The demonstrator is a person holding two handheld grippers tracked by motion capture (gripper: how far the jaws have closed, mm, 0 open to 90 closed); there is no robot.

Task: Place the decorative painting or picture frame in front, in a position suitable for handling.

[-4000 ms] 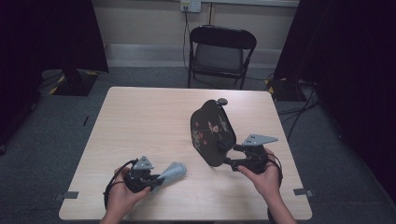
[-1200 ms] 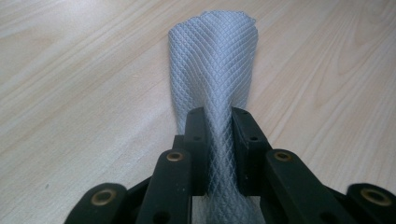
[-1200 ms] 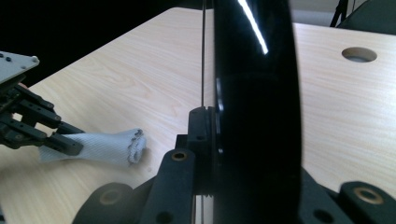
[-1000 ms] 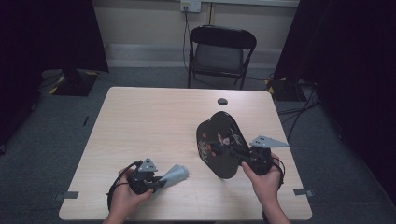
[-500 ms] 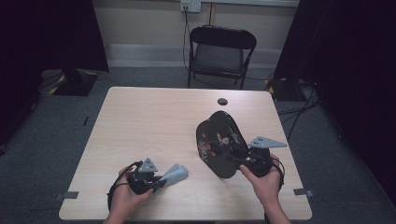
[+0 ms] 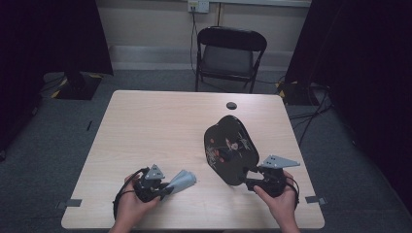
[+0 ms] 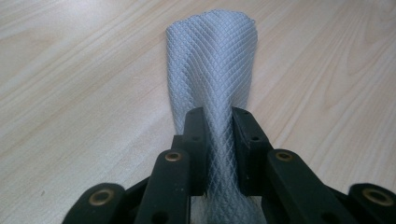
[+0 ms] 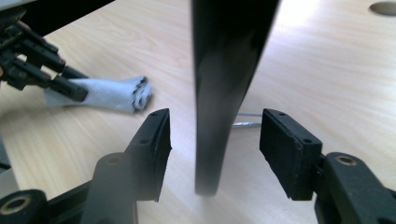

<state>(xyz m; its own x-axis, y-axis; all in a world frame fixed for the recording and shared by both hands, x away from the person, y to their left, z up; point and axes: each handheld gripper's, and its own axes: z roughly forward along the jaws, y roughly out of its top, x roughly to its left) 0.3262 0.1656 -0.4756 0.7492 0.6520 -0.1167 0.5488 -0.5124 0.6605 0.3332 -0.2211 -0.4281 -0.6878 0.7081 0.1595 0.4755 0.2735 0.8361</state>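
Observation:
A black lacquered plate point(image 6: 228, 150) with a painted flower pattern stands tilted on its edge at the right of the wooden table point(image 6: 160, 126). My right gripper point(image 6: 252, 183) sits at its lower edge. In the right gripper view the plate's rim point(image 8: 229, 56) stands between the jaws of my right gripper point(image 8: 215, 126). These jaws have just been opening, and both pads are clear of the rim. My left gripper point(image 6: 163, 189) rests near the front edge, shut on a rolled grey-blue waffle cloth point(image 6: 182, 180). The cloth point(image 7: 210, 70) sticks out past the pinching jaws of the left gripper point(image 7: 218, 116).
A black folding chair point(image 6: 228, 53) stands behind the table's far edge. A small round black cap point(image 6: 231, 105) sits near the far right of the tabletop. Dark curtains hang at both sides, with cables on the floor to the right.
The plate has come down from a raised, upright hold to the tabletop nearer the front right, and the right hand has sunk with it. The left hand and cloth have stayed put.

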